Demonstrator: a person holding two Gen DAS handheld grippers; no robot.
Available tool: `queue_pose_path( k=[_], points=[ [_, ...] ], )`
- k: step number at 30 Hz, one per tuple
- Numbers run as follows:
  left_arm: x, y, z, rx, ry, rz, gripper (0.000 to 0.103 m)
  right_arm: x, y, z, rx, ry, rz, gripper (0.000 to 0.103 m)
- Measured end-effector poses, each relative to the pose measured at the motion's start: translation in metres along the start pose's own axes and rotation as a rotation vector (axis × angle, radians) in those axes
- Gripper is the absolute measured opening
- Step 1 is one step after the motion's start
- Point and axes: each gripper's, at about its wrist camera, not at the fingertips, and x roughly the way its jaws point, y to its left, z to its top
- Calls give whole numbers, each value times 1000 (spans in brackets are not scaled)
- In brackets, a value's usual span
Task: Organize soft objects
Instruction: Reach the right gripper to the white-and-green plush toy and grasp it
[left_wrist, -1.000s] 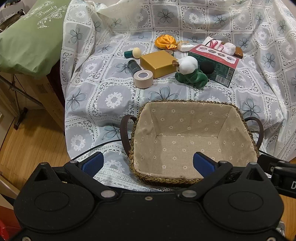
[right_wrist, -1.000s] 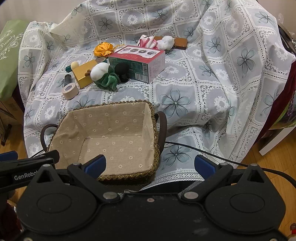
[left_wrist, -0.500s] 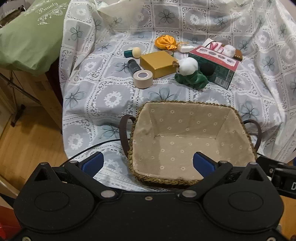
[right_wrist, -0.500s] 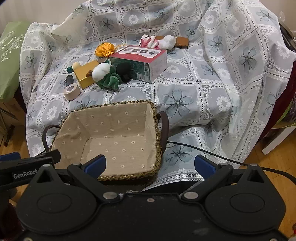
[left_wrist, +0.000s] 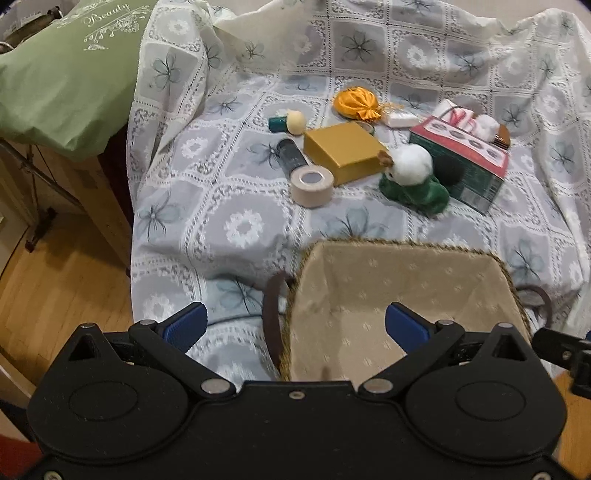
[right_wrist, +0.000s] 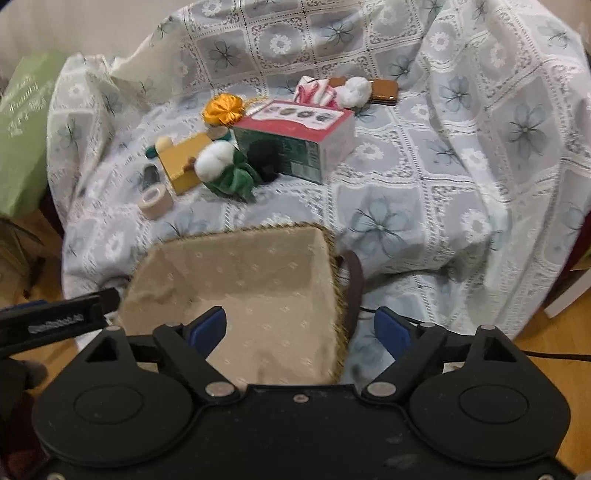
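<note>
A woven basket (left_wrist: 402, 244) with a beige dotted lining sits on the flowered cloth, nothing in it. Behind it lie a white-and-green plush (left_wrist: 413, 177), an orange fabric pouch (left_wrist: 356, 103), a black pom-pom (left_wrist: 448, 170), a white fluffy ball (left_wrist: 487, 125) and a striped cloth (left_wrist: 458, 114). My left gripper (left_wrist: 295, 326) is open over the basket's left rim and handle. My right gripper (right_wrist: 300, 328) hovers over the basket (right_wrist: 243, 230); its jaws are closing with the right rim and handle between them, untouched. The plush (right_wrist: 229, 170) lies well beyond it.
A yellow box (left_wrist: 345, 153), a tape roll (left_wrist: 312, 182), a dark tube (left_wrist: 291, 155) and a tissue box (left_wrist: 461, 162) stand among the soft things. A green pillow (left_wrist: 66, 70) lies at the left. A black cable (left_wrist: 229, 317) runs under the basket. Wooden floor lies on both sides.
My left gripper has shifted left, so the basket now sits further right in its view. The right gripper's jaws have narrowed and the basket looks closer in its view.
</note>
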Motion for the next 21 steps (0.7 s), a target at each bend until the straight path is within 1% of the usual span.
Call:
queue_pose_path(
  k=[3, 5, 6, 8, 11, 13, 19, 21],
  points=[
    [11, 4, 13, 3, -11, 12, 99, 5, -1, 13, 33, -8, 52, 87],
    [20, 6, 23, 6, -14, 3, 98, 7, 1, 21, 40, -23, 67, 87],
    [26, 6, 27, 13, -7, -4, 97, 9, 2, 27, 40, -32, 75, 87],
    [37, 5, 37, 35, 7, -22, 89, 14, 4, 38, 46, -39, 90, 87],
    [53, 3, 46, 69, 21, -51, 89, 29, 8, 57, 67, -23, 127, 87],
    [61, 2, 51, 82, 20, -57, 89, 42, 13, 71, 79, -5, 146, 87],
    [86, 7, 63, 85, 41, -74, 89, 84, 30, 107, 86, 30, 191, 91],
    [93, 10, 66, 79, 53, -77, 89, 98, 38, 119, 77, 33, 193, 92]
  ],
)
